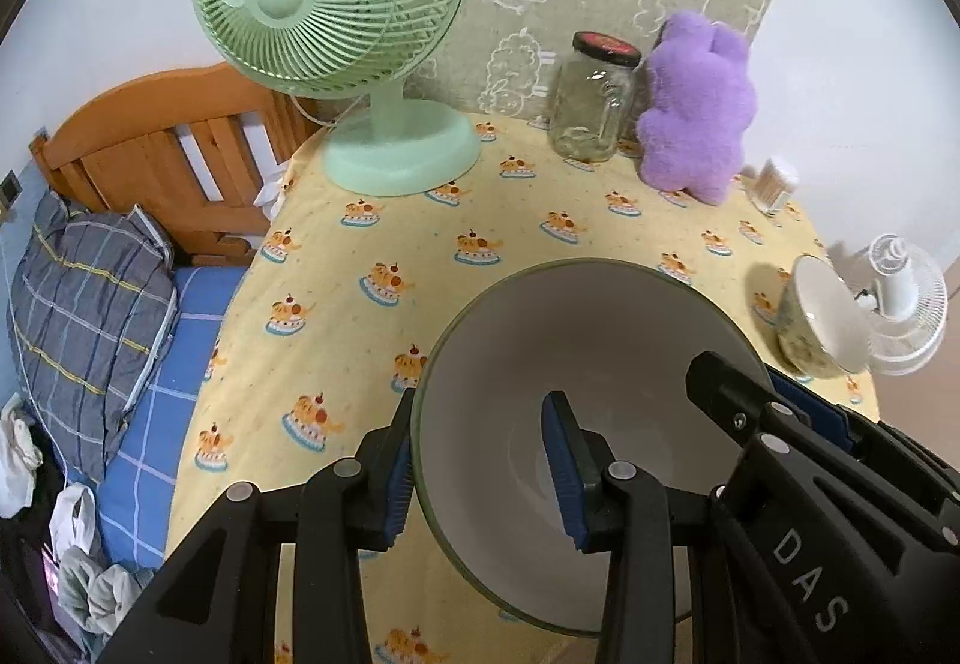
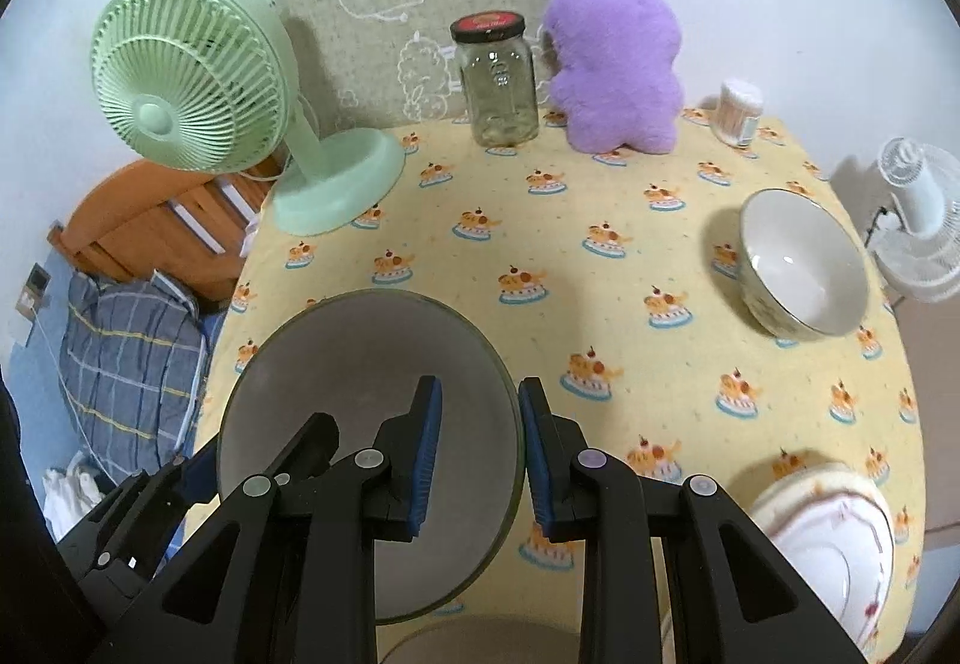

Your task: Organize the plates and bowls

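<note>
A large grey bowl with a green rim (image 1: 600, 340) (image 2: 360, 352) hangs above the yellow tablecloth (image 2: 600, 304), held from two sides. My left gripper (image 1: 480, 472) is shut on its left rim, one pad outside the wall and one inside. On the opposite rim my right gripper (image 2: 480, 454) is shut, and it also shows at the right of the left wrist view. A smaller patterned bowl (image 1: 822, 316) (image 2: 798, 262) with a white inside stands at the table's right. White plates (image 2: 828, 532) with a brown rim line lie at the near right.
At the back stand a green desk fan (image 2: 198, 82), a glass jar with a black lid (image 2: 498, 82), a purple plush toy (image 2: 612, 58) and a cotton swab tub (image 2: 741, 112). A bed with a grey pillow (image 1: 90, 298) lies left; a white fan (image 2: 918, 220) stands right, off the table.
</note>
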Demonstrator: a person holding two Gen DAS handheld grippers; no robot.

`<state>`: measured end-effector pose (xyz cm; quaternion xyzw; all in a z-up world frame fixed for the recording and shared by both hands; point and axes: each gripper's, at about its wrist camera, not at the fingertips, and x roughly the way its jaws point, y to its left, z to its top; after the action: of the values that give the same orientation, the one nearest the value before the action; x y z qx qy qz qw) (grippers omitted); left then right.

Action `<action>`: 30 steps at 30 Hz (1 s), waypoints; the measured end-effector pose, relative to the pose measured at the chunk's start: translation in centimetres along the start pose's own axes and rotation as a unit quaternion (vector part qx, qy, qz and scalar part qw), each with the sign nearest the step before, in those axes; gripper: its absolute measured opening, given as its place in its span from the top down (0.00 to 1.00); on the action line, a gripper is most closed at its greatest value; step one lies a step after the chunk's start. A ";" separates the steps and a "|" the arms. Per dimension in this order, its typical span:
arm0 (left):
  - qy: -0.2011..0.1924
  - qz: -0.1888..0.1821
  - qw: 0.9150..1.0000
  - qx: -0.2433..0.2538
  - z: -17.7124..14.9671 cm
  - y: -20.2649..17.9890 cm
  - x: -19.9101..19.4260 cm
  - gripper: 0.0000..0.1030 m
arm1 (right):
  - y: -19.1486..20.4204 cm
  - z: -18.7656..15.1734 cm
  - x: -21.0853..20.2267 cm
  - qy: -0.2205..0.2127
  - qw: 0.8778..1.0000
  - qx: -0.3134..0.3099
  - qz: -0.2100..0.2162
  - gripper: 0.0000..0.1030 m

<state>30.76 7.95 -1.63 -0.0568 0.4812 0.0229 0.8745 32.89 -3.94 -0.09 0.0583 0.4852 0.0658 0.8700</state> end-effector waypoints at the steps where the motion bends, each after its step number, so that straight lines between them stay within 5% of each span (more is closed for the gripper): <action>1: -0.003 -0.003 1.000 0.001 -0.2 0.1 -0.5 0.63 | 0.1 -0.2 -0.5 -0.003 1.000 -0.002 -0.002 0.71; 17: -0.012 -0.047 0.998 0.047 -4.6 -1.2 -5.7 0.63 | -0.6 -5.5 -7.6 -0.031 0.998 0.028 -0.047 0.71; 30: 0.007 -0.065 0.995 0.071 -8.5 -1.6 -5.9 0.63 | -1.3 -10.0 -8.6 -0.017 0.997 0.043 -0.066 0.71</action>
<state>20.61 5.44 -0.98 -0.0255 0.4834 -0.0690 0.8723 19.96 -6.32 1.64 0.0646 0.4757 -0.0136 0.8771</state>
